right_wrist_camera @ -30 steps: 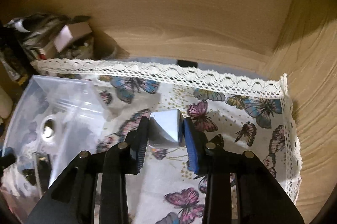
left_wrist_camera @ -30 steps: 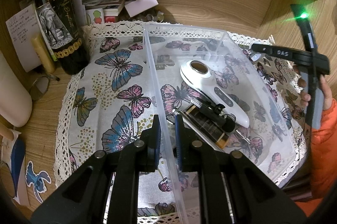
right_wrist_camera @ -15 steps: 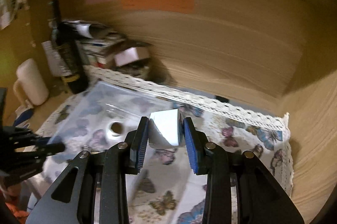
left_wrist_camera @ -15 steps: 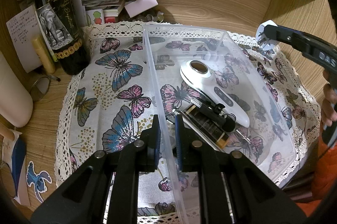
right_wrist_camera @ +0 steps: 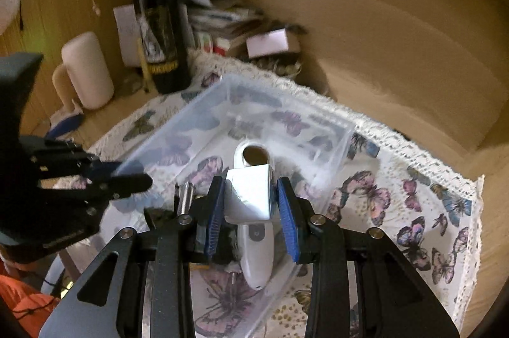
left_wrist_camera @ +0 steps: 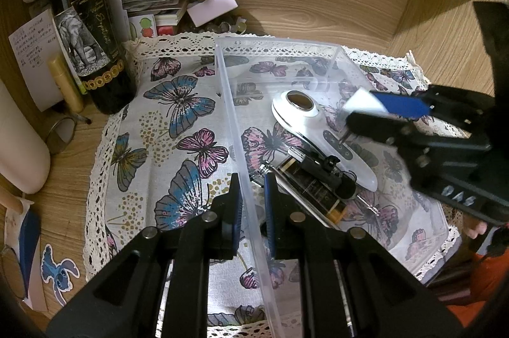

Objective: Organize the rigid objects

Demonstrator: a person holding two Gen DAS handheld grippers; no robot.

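Left gripper (left_wrist_camera: 252, 204): I pinch the clear bin's (left_wrist_camera: 276, 43) near wall between narrow jaws.
Right gripper (right_wrist_camera: 251, 210): my pads clamp the white plug adapter (right_wrist_camera: 249, 194), hanging over the bin.
Bin contents: white handheld device (left_wrist_camera: 315, 134), dark tube (left_wrist_camera: 313, 190), at my 1 o'clock.
Wine bottle (left_wrist_camera: 87, 29): upright, 10 o'clock, beside the butterfly cloth (left_wrist_camera: 178, 121).
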